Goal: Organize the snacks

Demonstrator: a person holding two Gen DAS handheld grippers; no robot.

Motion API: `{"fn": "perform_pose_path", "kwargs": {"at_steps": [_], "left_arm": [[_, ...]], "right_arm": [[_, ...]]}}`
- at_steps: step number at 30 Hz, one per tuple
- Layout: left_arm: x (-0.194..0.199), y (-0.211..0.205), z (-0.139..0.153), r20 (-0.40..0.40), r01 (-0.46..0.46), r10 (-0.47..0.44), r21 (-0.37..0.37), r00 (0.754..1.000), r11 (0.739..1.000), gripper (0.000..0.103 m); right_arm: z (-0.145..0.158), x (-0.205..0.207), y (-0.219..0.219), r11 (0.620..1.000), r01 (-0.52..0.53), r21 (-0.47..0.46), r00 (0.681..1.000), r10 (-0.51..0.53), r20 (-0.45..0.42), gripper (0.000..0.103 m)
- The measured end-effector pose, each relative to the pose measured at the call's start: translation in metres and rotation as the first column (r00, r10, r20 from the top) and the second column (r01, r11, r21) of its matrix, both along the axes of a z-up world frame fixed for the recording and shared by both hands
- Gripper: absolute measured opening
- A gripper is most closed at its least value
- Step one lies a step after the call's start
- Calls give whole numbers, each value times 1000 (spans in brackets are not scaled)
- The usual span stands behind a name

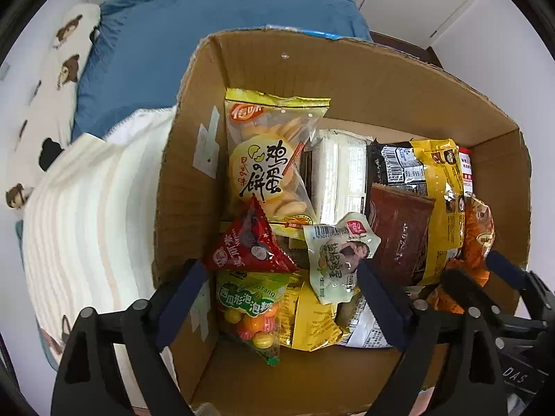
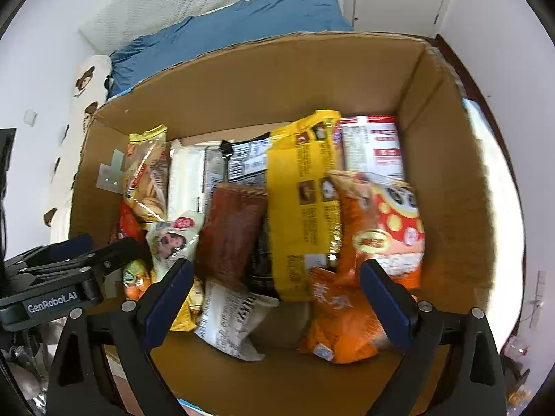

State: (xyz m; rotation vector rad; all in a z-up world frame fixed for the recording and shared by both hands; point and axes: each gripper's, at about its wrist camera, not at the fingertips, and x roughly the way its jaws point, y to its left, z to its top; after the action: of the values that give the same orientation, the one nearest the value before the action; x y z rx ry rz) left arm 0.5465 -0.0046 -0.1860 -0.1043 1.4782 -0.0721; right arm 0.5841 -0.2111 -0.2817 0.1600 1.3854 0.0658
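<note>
Snacks are seen packed in a cardboard box [image 2: 461, 180] on the bed; all look light, soft and crinkly, so a sealed edge should be pinched. At lower centre the right gripper [image 2: 277, 298] hovers with jaws apart over the orange packet [image 2: 350, 312]. The left gripper [image 1: 281, 301], also wide and empty, hangs above the candy bag [image 1: 249, 315]. Farther up lies the egg biscuit bag [image 1: 267, 159], probably fragile.

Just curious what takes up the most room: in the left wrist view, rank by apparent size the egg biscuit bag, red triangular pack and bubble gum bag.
1. egg biscuit bag
2. and 3. unsure: red triangular pack and bubble gum bag look alike, and the gum is partly covered and nearer the camera.
</note>
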Motion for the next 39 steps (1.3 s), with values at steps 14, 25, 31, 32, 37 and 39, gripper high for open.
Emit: {"fn": "perform_pose_path", "kwargs": {"at_steps": [14,25,31,32,37,39], "left_arm": [[-38,-7,20,68,-23,24,-12,997,1000,91],[-103,-20,75,267,-22,18,9,964,1000,91],[-148,-30,112,365,-26,21,9,931,1000,91],[-156,-30,119,381,-22,18,6,925,1000,91],[-197,-33,153,461,-21,14,10,887,1000,91],[-215,-33,167,495,-22,15,9,869,1000,91]], "right_arm": [[14,-31,-18,1000,21,18,1000,-21,23,99],[64,-91,-30,1000,3,-4,984,-2,179,99],[99,-135,-36,1000,-6,16,966,2,260,99],[105,-143,-37,1000,-8,22,962,1,273,99],[140,-187,-41,999,-15,34,936,2,351,99],[154,-206,-42,999,-21,37,925,5,381,99]]}}
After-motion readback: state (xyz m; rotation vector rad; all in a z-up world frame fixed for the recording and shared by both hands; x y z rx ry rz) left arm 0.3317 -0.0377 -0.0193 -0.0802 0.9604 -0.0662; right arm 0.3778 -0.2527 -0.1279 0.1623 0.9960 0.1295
